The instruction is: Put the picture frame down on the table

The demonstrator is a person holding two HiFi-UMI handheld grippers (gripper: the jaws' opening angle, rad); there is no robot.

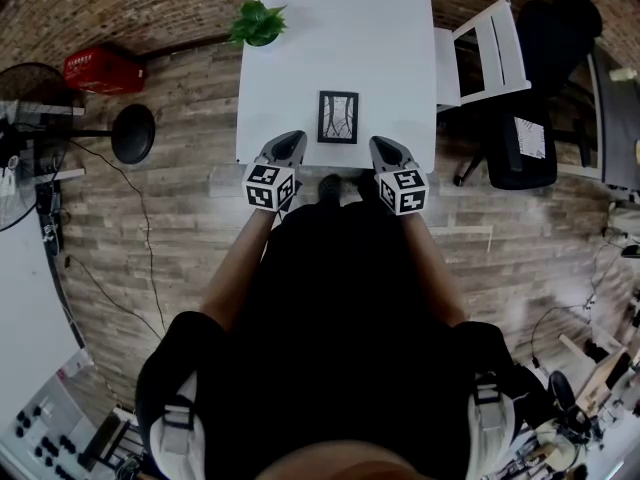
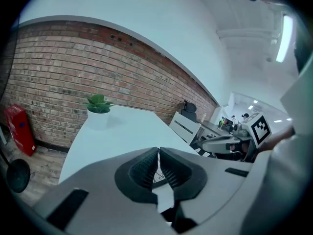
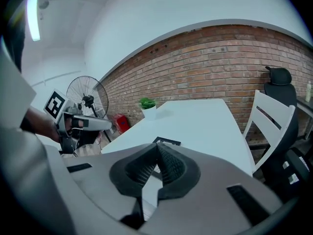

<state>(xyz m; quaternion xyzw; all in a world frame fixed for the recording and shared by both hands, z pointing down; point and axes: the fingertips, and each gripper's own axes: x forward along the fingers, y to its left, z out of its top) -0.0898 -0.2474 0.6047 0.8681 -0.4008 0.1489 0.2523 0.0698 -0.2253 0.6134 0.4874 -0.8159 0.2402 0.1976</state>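
Two pairs of jaws pressed together on nothing: left gripper (image 1: 288,144) and right gripper (image 1: 384,148) hover at the table (image 1: 330,28) edge, picture frame (image 1: 338,117) lying flat between them.

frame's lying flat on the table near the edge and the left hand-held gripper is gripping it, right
No: the left hand-held gripper is not gripping it; the left gripper view shows its jaws shut on nothing. The picture frame does lie flat on the table near the edge.
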